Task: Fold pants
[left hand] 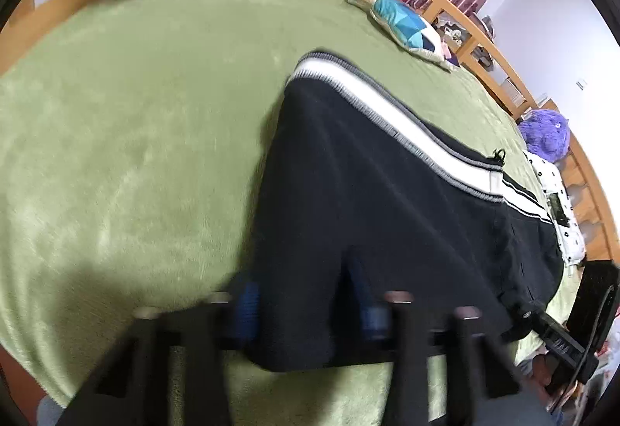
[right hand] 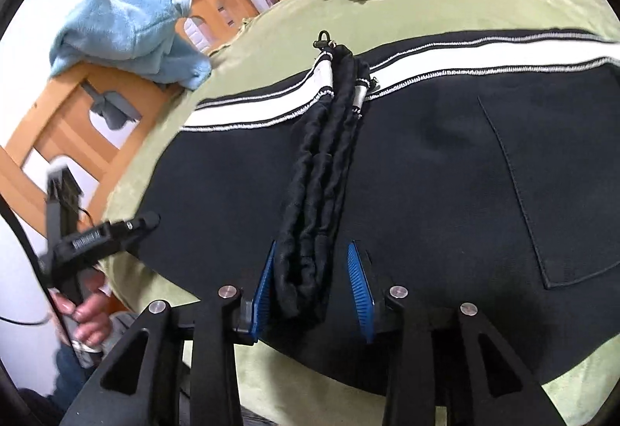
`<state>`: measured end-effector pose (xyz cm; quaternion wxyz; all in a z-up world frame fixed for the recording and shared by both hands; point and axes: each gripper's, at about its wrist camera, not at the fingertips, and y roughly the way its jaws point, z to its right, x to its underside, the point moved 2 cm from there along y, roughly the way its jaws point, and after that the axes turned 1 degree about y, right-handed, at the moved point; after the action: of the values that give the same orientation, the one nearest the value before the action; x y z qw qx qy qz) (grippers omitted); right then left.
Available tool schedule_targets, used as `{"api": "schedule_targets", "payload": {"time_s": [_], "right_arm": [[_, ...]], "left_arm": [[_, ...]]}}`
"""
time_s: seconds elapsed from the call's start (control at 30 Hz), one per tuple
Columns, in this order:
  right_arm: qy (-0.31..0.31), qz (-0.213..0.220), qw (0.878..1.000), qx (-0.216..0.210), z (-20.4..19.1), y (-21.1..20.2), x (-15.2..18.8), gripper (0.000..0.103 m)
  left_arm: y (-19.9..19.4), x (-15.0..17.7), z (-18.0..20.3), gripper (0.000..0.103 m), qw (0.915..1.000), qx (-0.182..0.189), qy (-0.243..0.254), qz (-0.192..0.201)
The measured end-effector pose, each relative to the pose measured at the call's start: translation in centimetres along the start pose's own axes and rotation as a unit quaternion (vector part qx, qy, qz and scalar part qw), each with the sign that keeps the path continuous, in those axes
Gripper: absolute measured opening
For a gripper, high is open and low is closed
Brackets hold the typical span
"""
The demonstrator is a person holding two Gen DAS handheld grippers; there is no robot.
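Black pants (left hand: 387, 201) with a white side stripe lie on a green blanket (left hand: 135, 135). In the left wrist view my left gripper (left hand: 306, 309) sits at the pants' near edge, blurred, its blue pads spread with dark cloth between them. In the right wrist view the pants (right hand: 426, 174) spread wide, with the gathered black waistband (right hand: 321, 193) running toward me. My right gripper (right hand: 314, 290) is open, its blue pads either side of the waistband's near end. The left gripper (right hand: 135, 226) shows at the pants' left edge.
A blue plush (right hand: 128, 34) lies at the bed's wooden frame (right hand: 77, 123). A patchwork pillow (left hand: 407, 26) lies at the far side. A purple plush (left hand: 546, 133) and a dotted white cloth (left hand: 562, 209) lie to the right.
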<state>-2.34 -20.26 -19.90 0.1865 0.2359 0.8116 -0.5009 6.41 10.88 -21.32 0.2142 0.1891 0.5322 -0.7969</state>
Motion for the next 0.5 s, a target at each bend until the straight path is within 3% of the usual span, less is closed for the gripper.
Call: {"api": "schedule_targets", "payload": {"time_s": [0.1, 0.17, 0.3, 0.4, 0.43, 0.5], "right_arm": [[-0.017, -0.021, 0.999, 0.035, -0.5, 1.5, -0.1, 0.038], [-0.011, -0.026, 0.999, 0.031, -0.3, 1.3, -0.7, 0.038], [0.030, 0.007, 0.999, 0.017, 1.5, -1.6, -1.4, 0.041], [0.050, 0.039, 0.998, 0.027, 4.0, -4.6, -1.4, 0.041], [0.052, 0.048, 0.997, 0.037, 5.0, -5.8, -1.3, 0.041], [0.056, 0.058, 0.996, 0.048, 6.6, -7.3, -1.0, 0.042]], "left_arm": [[-2.0, -0.9, 2.6, 0.021, 0.9977, -0.036, 0.050, 0.027], [-3.6, -1.6, 5.3, 0.020, 0.9924, -0.069, 0.090, 0.047], [-6.0, -2.3, 9.5, 0.020, 0.9805, -0.096, 0.154, 0.076], [-7.1, -2.1, 14.6, 0.020, 0.9612, -0.116, 0.231, 0.096], [-7.4, -1.7, 17.1, 0.020, 0.9509, -0.121, 0.265, 0.104], [-7.6, -0.8, 20.4, 0.020, 0.9394, -0.116, 0.304, 0.109]]}}
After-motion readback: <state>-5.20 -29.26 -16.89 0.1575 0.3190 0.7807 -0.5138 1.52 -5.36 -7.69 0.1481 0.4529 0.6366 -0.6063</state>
